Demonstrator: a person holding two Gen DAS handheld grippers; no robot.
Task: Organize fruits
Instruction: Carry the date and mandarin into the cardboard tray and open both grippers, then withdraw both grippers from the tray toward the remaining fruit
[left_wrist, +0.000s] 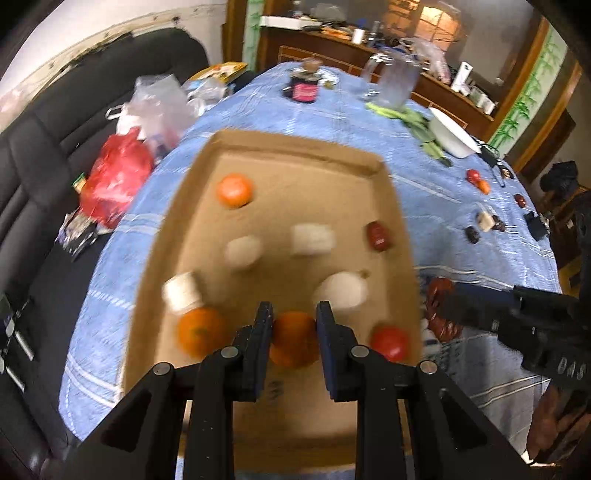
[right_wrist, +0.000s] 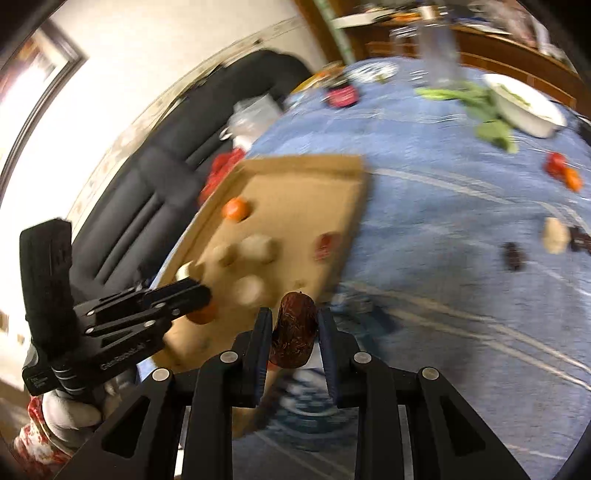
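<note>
A shallow cardboard tray (left_wrist: 388, 206) lies on the blue tablecloth. It holds oranges (left_wrist: 235, 189), several white pieces (left_wrist: 312, 239), a dark red fruit (left_wrist: 379, 236) and a red tomato (left_wrist: 390, 342). My left gripper (left_wrist: 294, 314) is shut on an orange (left_wrist: 294, 338) just above the tray's near end. My right gripper (right_wrist: 295, 319) is shut on a dark brown-red wrinkled fruit (right_wrist: 294, 338) beside the tray's (right_wrist: 332, 173) right edge. The right gripper also shows in the left wrist view (left_wrist: 480, 306), and the left gripper in the right wrist view (right_wrist: 177, 295).
Small fruits (left_wrist: 478, 180) and dark items (left_wrist: 487, 221) lie loose on the cloth at right. A white bowl (left_wrist: 452, 134) with greens, a glass jug (left_wrist: 397, 79) and a dark jar (left_wrist: 304, 86) stand at the back. A black sofa with plastic bags (left_wrist: 114, 184) is on the left.
</note>
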